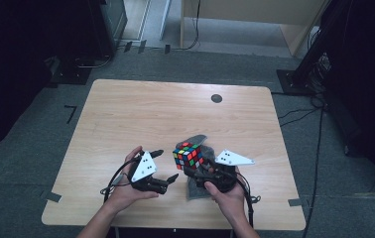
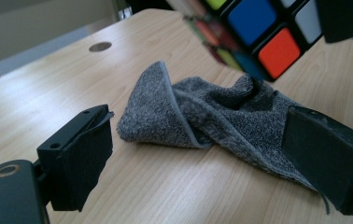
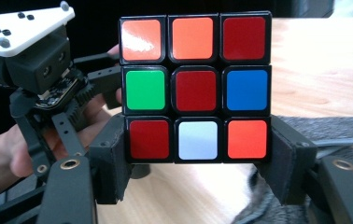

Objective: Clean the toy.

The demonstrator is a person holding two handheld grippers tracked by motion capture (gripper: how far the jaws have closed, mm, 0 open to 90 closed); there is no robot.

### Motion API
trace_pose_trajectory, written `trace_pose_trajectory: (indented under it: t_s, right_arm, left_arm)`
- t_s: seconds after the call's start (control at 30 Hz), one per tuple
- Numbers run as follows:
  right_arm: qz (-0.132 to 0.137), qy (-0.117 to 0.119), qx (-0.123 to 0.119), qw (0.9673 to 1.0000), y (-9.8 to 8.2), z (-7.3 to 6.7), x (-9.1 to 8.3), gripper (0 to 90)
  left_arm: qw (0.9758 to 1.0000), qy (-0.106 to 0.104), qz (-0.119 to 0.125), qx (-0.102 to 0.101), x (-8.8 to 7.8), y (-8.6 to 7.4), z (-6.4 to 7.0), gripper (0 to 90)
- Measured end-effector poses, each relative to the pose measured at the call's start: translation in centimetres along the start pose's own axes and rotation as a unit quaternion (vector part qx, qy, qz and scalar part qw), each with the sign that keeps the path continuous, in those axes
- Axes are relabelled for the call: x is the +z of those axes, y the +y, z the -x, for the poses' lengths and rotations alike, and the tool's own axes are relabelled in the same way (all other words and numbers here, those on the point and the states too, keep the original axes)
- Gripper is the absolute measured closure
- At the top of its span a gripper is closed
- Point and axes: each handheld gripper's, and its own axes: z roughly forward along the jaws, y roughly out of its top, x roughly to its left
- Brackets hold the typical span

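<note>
A scrambled colour cube (image 1: 187, 154) hangs just above the wooden table (image 1: 141, 114), and my right gripper (image 1: 189, 167) is shut on its lowest row. In the right gripper view the two pads clamp the cube (image 3: 196, 88) from both sides at my right gripper (image 3: 196, 154). A crumpled grey cloth (image 1: 196, 139) lies on the table beneath and behind the cube. My left gripper (image 1: 167, 164) is open just left of the cube. In the left gripper view its jaws stand wide at my left gripper (image 2: 202, 163), low over the table, with the cloth (image 2: 202, 116) in front and the cube (image 2: 258, 32) above.
A small dark round plug (image 1: 217, 98) sits in the tabletop at the far right. Bare wood spreads across the far and left parts of the table. Dark stands and cables (image 1: 319, 114) lie on the floor to the right.
</note>
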Motion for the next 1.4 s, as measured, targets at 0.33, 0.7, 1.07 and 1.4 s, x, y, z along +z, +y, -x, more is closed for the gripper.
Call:
trace_pose_trajectory:
  t_s: [0.33, 0.7, 1.07, 1.4]
  right_arm:
    - [-0.043, 0.014, 0.016, 0.9988, -0.2, -0.7, 1.1, 34.8]
    - [-0.070, 0.026, 0.039, 0.9965, -0.5, -0.8, 1.7, 34.7]
    - [-0.044, 0.024, 0.041, 0.9979, -0.4, -0.8, 1.5, 30.6]
    - [0.043, -0.108, -0.012, 0.9931, -0.4, 1.3, -0.8, 31.5]
  left_arm:
    - [0.9947, 0.031, 0.040, 0.090, 0.2, -0.4, 1.1, 13.7]
    - [0.9881, 0.042, 0.047, 0.141, 0.7, -0.6, 2.2, 26.6]
    - [0.9939, 0.037, 0.024, 0.101, 0.3, -0.8, 1.4, 33.2]
    - [0.9992, 0.035, 0.012, -0.018, -1.0, -1.7, -1.8, 33.5]
